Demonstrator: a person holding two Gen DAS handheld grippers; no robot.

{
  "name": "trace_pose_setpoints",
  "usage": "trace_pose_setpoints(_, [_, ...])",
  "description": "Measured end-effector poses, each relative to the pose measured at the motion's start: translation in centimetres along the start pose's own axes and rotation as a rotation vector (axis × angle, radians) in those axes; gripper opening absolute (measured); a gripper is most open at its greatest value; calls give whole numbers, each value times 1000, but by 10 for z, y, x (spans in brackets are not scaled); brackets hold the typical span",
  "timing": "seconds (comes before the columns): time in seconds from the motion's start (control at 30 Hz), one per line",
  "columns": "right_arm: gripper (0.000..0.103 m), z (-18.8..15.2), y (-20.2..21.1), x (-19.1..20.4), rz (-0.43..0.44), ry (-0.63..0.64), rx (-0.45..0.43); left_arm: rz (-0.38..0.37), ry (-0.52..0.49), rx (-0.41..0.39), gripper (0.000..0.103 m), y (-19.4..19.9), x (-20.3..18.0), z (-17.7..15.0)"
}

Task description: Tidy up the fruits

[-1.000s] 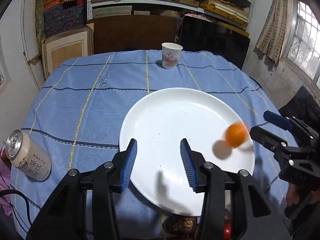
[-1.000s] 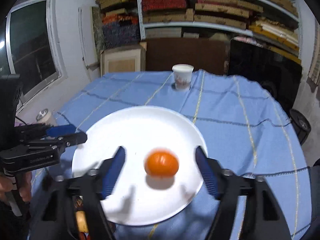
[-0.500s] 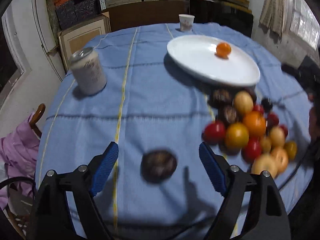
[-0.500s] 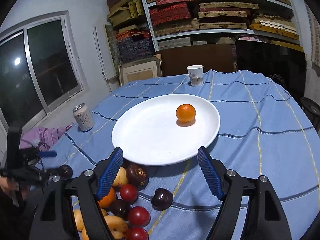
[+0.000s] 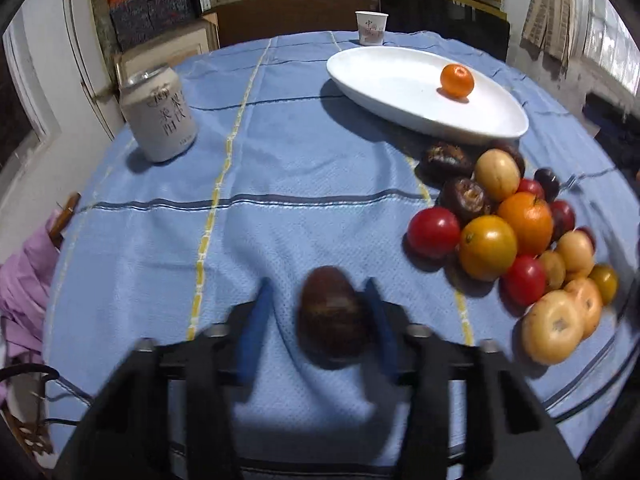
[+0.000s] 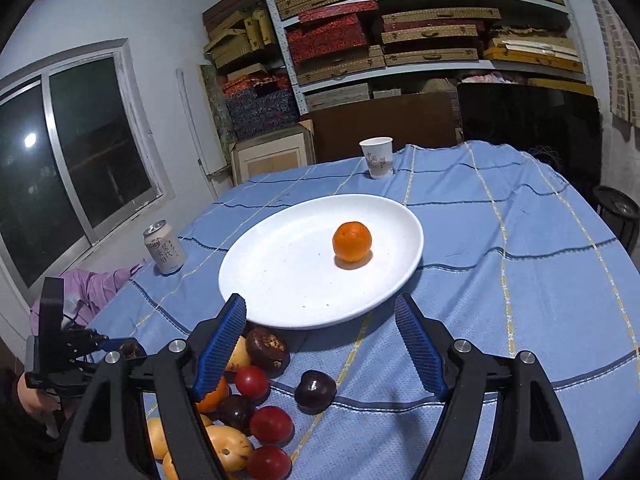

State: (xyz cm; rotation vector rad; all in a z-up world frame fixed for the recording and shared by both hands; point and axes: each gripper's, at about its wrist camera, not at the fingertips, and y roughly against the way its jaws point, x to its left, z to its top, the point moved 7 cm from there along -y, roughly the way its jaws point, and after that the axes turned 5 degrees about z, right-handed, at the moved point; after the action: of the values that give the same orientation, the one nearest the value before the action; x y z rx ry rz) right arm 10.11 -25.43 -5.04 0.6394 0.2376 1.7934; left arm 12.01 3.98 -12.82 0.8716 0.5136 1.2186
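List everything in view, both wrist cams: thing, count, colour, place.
plate: 1, white, table centre
orange: 1, orange, on plate
dark fruit: 1, brown, on the cloth between left fingers
fruit pile: many, red, orange, yellow, dark, beside plate's near rim
can: 1, grey-white, table's left side
paper cup: 1, white, far edge
tablecloth: 1, blue, striped
shelves: stacked boxes, back wall
left hand-held gripper: blue pads, blurred, around dark fruit
right hand-held gripper: blue pads, open, above pile
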Motion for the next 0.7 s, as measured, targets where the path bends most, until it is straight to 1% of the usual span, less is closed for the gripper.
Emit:
trace_pose_setpoints(0.03, [78, 0, -1, -3, 0, -14, 2, -2, 3, -10, 33, 3, -1, 3])
trace_pose_setpoints(0.13, [78, 0, -4, -8, -6, -28, 0, -14, -7, -50, 27, 16, -8, 23])
trace_pose_setpoints(0.17, [78, -1, -5, -9, -6, -30, -2, -30, -5, -61, 27, 20, -11, 30])
trace_pose_setpoints(0.2, [78, 0, -5, -9, -4, -33, -5, -27, -19, -62, 27, 22, -14, 35])
trace_pose_setpoints(0.27, [78, 0, -5, -12, -2, -40, -8, 7, -48, -55, 27, 22, -17, 41])
trace_pose_setpoints(0.3, [78, -1, -4, -12, 2, -42, -8, 8, -55, -48, 28, 23, -18, 40])
trace_pose_setpoints(0.33, [78, -1, -4, -12, 7, -41, -9, 6, -60, -41, 33, 24, -19, 37])
trace_pose_setpoints(0.37, [78, -2, -4, -12, 7, -37, -8, 4, -70, -28, 40, 25, -19, 32])
trace_pose_setpoints(0.43, [78, -3, -6, -11, 12, -32, 0, 13, -77, -16, 52, 26, -18, 21])
trace_pose_setpoints(0.57, [78, -7, -10, -5, 27, -17, 33, 23, -75, 14, 57, 22, -11, -2])
trace_pose_setpoints(0.6, [78, -9, -10, -5, 27, -17, 46, 45, -82, 0, 59, 22, -11, -5])
trace_pose_setpoints(0.7, [78, -15, -5, 3, 22, -1, 93, 58, -90, -29, 59, 23, -14, -7])
